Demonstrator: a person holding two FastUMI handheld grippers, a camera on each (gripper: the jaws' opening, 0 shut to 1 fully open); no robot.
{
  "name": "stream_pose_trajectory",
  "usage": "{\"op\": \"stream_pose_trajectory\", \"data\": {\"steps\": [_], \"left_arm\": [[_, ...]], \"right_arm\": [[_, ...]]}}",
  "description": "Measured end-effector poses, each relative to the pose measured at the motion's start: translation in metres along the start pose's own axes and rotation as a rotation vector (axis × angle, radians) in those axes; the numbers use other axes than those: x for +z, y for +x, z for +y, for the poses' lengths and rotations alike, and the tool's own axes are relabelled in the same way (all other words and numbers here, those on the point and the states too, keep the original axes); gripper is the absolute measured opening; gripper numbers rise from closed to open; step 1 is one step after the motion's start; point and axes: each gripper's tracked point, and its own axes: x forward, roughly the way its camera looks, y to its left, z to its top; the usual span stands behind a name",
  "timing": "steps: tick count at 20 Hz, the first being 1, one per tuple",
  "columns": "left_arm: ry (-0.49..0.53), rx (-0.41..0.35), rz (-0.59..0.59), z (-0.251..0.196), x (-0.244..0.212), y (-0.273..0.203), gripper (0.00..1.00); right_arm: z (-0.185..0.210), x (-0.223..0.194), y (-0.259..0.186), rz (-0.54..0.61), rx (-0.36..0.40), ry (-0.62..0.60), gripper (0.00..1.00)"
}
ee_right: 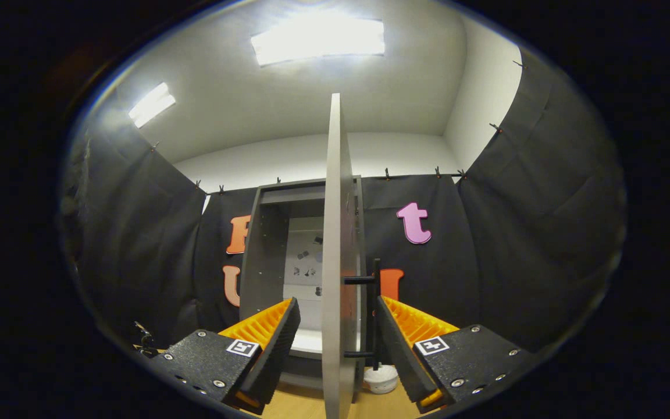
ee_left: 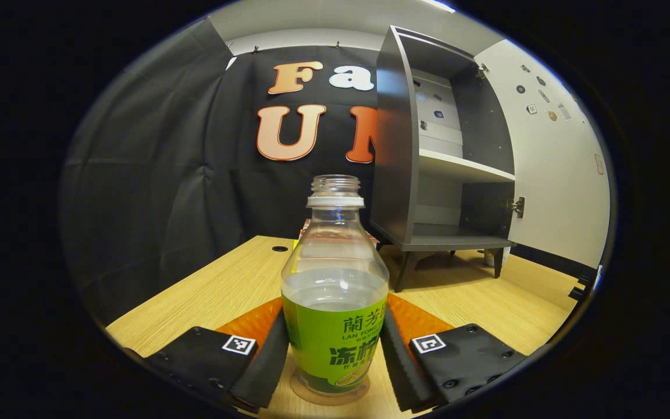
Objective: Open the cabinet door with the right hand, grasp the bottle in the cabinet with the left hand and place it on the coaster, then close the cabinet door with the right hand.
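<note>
We see the uncapped plastic bottle (ee_left: 335, 285) standing on the round coaster (ee_left: 329, 391) on the tabletop (ee_left: 218, 291), the left gripper (ee_left: 333, 355) fingers flanking its labelled belly, apparently just touching. About half full, it should be light, thin-walled and spillable, so hold it low and gently. The right gripper (ee_right: 335, 349) fingers are spread astride the open cabinet door (ee_right: 338, 262) edge, near its handle (ee_right: 373, 314).
</note>
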Motion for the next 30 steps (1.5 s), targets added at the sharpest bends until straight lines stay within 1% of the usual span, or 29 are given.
{"op": "stream_pose_trajectory", "data": {"steps": [2,4,5,6,8,10,11,12,13,14,15,16,21,25,29,30], "left_arm": [[0.005,-0.004,-0.012,0.000,-0.002,0.002,0.82],[0.012,-0.007,-0.013,-0.003,-0.006,0.004,0.82],[0.022,-0.003,-0.016,-0.002,-0.008,0.004,0.87],[0.027,-0.002,-0.018,0.000,-0.008,0.004,0.84],[0.026,-0.003,-0.031,-0.002,-0.006,0.005,0.85],[0.033,0.005,-0.027,0.000,-0.005,0.003,0.86],[0.038,0.005,-0.023,-0.001,-0.005,0.003,0.89],[0.041,0.007,-0.029,-0.001,0.000,0.001,0.90],[0.044,0.005,-0.036,-0.003,0.005,-0.001,0.88],[0.049,0.006,-0.046,-0.004,0.011,-0.002,0.88],[0.055,0.012,-0.054,-0.003,0.017,-0.004,0.94],[0.058,0.016,-0.062,-0.002,0.023,-0.007,0.96],[0.076,0.049,-0.104,0.000,0.062,-0.016,0.96],[0.066,0.059,-0.084,-0.005,0.090,-0.022,0.96],[0.132,0.090,-0.097,-0.010,0.125,-0.029,0.96],[0.152,0.102,-0.084,-0.012,0.130,-0.029,0.96]], "right_arm": [[-0.008,-0.001,-0.001,0.001,-0.022,0.000,0.82],[-0.009,-0.006,-0.001,0.014,-0.015,0.035,0.82],[-0.010,-0.008,-0.002,0.025,-0.009,0.061,0.83],[-0.010,-0.010,-0.003,0.033,-0.004,0.085,0.83],[-0.011,-0.010,-0.002,0.030,0.005,0.109,0.83],[-0.012,-0.010,-0.001,0.031,0.011,0.113,0.83],[-0.011,-0.010,-0.002,0.034,0.015,0.116,0.83],[-0.010,-0.010,-0.003,0.039,0.022,0.122,0.83],[-0.009,-0.008,-0.005,0.038,0.028,0.129,0.83],[-0.010,-0.005,-0.006,0.031,0.030,0.131,0.83],[-0.012,-0.002,-0.007,0.023,0.027,0.131,0.83],[-0.015,0.001,-0.009,0.015,0.021,0.129,0.83],[-0.024,0.007,-0.018,0.009,-0.001,0.116,0.83],[-0.028,0.006,-0.022,0.022,-0.008,0.104,0.83],[-0.040,-0.002,-0.021,0.063,-0.034,0.069,0.83],[-0.044,-0.005,-0.020,0.077,-0.039,0.064,0.83]]}}
